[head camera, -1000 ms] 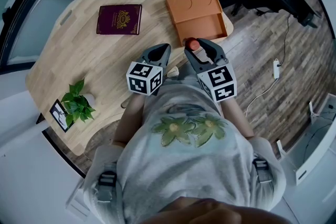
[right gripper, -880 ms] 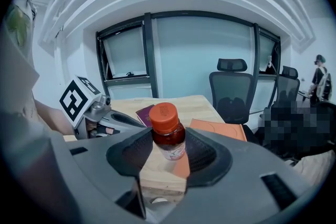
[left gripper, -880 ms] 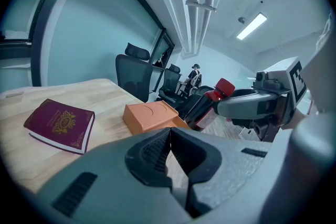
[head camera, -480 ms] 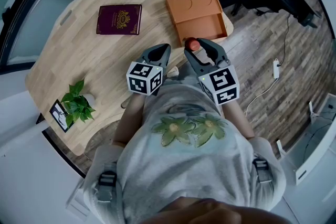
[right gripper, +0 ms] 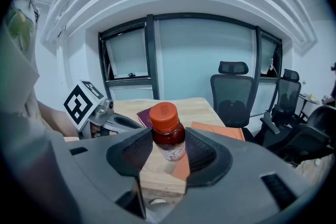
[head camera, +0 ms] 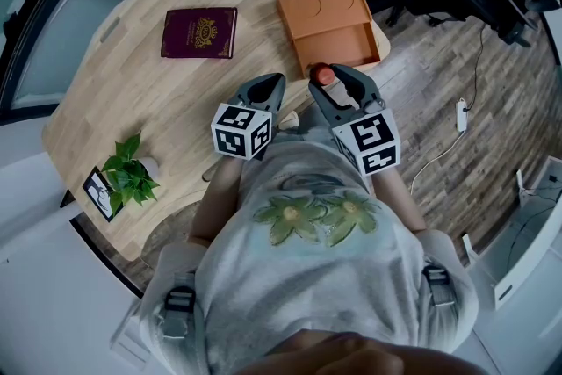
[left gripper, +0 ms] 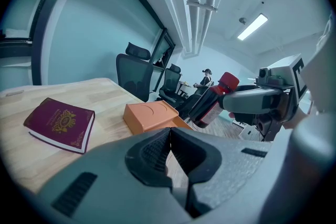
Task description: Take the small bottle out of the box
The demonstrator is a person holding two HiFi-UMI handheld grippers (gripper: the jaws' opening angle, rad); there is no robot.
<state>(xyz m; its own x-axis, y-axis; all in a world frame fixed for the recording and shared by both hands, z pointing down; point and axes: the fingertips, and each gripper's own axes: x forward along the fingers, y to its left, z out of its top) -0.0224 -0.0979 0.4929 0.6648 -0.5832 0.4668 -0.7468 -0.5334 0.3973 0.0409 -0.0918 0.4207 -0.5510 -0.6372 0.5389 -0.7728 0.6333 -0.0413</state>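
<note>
Between my right tongs (right gripper: 168, 150) the small bottle (right gripper: 167, 131) with its red cap is clamped, held above the near edge of the wooden surface (head camera: 167, 101). It is outside the orange box (head camera: 332, 24), which lies just beyond it. My left tongs (left gripper: 169, 136) are pressed together on nothing, just beside the right ones. A maroon book (head camera: 199, 32) lies left of the box, and a small plant (head camera: 130, 174) stands at the surface's near corner.
</note>
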